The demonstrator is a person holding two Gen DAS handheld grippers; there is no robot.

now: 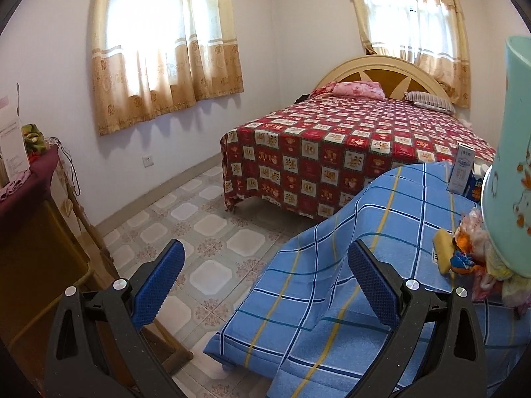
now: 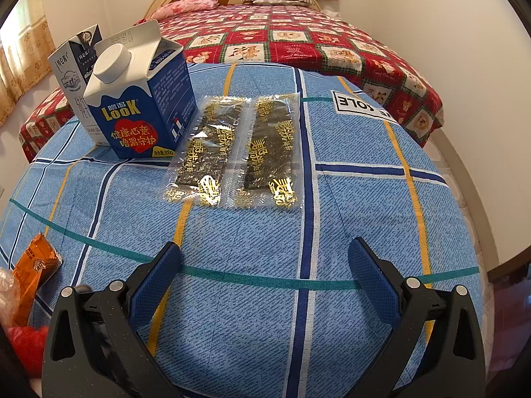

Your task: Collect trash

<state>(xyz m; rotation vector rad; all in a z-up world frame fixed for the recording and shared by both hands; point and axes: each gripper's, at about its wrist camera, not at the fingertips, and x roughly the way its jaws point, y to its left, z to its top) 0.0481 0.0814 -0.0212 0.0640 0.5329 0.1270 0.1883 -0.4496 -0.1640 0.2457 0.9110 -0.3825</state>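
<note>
A table under a blue plaid cloth (image 2: 348,199) carries the trash. In the right wrist view two clear seaweed wrappers (image 2: 235,152) lie side by side at the middle, with a blue LOOK carton (image 2: 139,99) and a white milk carton (image 2: 74,76) standing to their left. An orange wrapper (image 2: 35,265) lies at the left edge. My right gripper (image 2: 265,275) hangs open over the cloth, short of the wrappers, with nothing held. My left gripper (image 1: 265,275) is open over the cloth's hanging edge (image 1: 315,265), empty. Crumpled wrappers (image 1: 464,255) and a pale green bin (image 1: 511,165) sit at its right.
A bed with a red patterned cover (image 1: 332,152) stands behind the table. A wooden stand with a dark red cloth (image 1: 30,179) and boxes is at the left. Tiled floor (image 1: 199,225) lies between them. Curtained windows (image 1: 159,43) line the walls.
</note>
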